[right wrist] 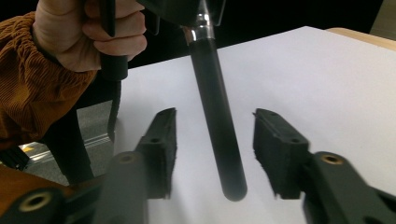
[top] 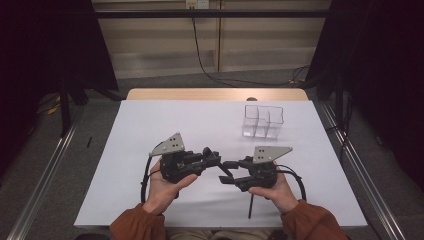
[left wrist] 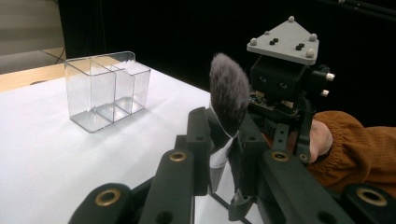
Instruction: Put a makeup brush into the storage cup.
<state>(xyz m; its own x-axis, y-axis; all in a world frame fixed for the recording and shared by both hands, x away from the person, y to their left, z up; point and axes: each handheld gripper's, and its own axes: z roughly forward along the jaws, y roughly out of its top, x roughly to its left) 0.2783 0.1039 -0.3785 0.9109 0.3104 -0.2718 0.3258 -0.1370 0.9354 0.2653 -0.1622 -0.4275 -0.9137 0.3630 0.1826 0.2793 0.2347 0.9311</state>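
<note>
A makeup brush with a dark fluffy head and silver collar stands between my left gripper's jaws, which are shut on the collar. Its black handle hangs down between the jaws of my right gripper, which is open, with a gap on each side of the handle. In the high view, my left gripper and right gripper meet tip to tip over the front middle of the white table. The right gripper faces the left one from close by.
A clear plastic organizer with several compartments stands empty on the table's far right, also seen as the clear organizer ahead of the left gripper. Black cables trail from both grippers toward the front edge. Dark curtains flank the table.
</note>
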